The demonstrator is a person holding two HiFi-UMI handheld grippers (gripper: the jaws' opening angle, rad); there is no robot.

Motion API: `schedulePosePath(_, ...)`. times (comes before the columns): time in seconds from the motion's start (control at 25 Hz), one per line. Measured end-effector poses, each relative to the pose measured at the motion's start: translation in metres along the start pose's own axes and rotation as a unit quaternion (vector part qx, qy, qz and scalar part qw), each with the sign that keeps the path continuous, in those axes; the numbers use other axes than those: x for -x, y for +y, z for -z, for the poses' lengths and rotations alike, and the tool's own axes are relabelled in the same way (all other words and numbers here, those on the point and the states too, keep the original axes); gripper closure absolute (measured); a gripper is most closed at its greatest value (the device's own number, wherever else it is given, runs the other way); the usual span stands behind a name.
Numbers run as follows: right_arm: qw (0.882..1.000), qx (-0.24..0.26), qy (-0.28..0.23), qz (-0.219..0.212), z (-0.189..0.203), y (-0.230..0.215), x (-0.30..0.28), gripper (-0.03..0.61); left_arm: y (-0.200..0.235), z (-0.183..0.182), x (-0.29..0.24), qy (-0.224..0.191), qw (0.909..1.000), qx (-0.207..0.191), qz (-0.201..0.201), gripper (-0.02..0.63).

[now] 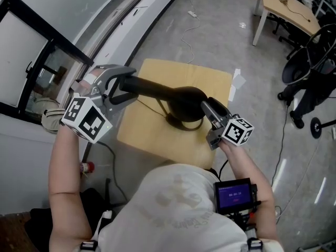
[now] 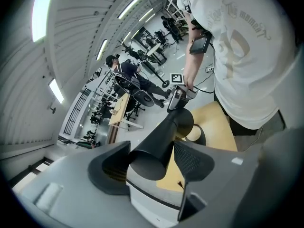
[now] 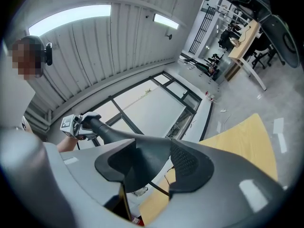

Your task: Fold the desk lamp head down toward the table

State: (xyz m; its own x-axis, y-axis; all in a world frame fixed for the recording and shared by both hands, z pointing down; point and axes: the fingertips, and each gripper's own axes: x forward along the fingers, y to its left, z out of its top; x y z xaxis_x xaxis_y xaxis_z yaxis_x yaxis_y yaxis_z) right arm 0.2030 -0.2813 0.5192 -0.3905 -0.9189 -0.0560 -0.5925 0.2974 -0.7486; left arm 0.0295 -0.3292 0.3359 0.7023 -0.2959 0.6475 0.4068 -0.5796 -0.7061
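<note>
Likely light, stiff at hinge, slippery; left gripper (image 1: 124,85) spread wide, lamp head (image 2: 159,141) loose between its jaws; right gripper (image 1: 211,113) squeezing lamp neck (image 3: 142,158); best grabbed near head's tip.

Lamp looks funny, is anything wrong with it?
The desk lamp is bent flat, and its head pokes past the table at its left edge instead of sitting over the tabletop. Nothing looks broken or spilled.
</note>
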Motion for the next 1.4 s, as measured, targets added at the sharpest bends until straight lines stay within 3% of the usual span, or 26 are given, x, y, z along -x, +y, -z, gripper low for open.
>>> schedulePosePath(0.28,1.0,-0.009,0.01,-0.008,0.01,-0.006,-0.006,0.336,-0.002,0.001,-0.001,0.013,0.9999,0.004,-0.003,0.321)
schedulePosePath(0.44,1.0,-0.012,0.006,-0.026,0.015,-0.01,-0.031,0.336,0.009,0.001,0.003,0.013,0.9996,-0.024,-0.01,0.316)
schedulePosePath(0.6,0.999,-0.018,0.013,-0.026,0.015,-0.005,-0.018,0.334,0.005,-0.003,0.0,0.017,0.9998,0.009,-0.009,0.318)
schedulePosePath(0.8,0.999,-0.012,0.015,-0.036,0.013,-0.003,-0.011,0.334,0.005,-0.008,-0.001,0.024,0.9994,0.019,-0.016,0.307)
schedulePosePath(1.04,0.999,0.015,0.007,-0.043,0.0,0.0,-0.013,0.349,0.01,0.004,0.005,0.032,0.9957,0.057,-0.066,0.293)
schedulePosePath(1.16,0.999,0.029,-0.014,-0.036,-0.019,-0.001,-0.001,0.375,0.017,-0.002,0.015,-0.002,0.989,0.103,-0.106,0.299)
schedulePosePath(1.28,0.997,0.059,-0.033,-0.026,-0.034,0.005,0.009,0.419,0.022,0.007,0.035,-0.025,0.9706,0.183,-0.154,0.311)
schedulePosePath(1.4,0.995,0.092,-0.041,-0.013,-0.041,0.018,0.02,0.481,0.015,0.015,0.052,-0.044,0.9525,0.238,-0.185,0.374)
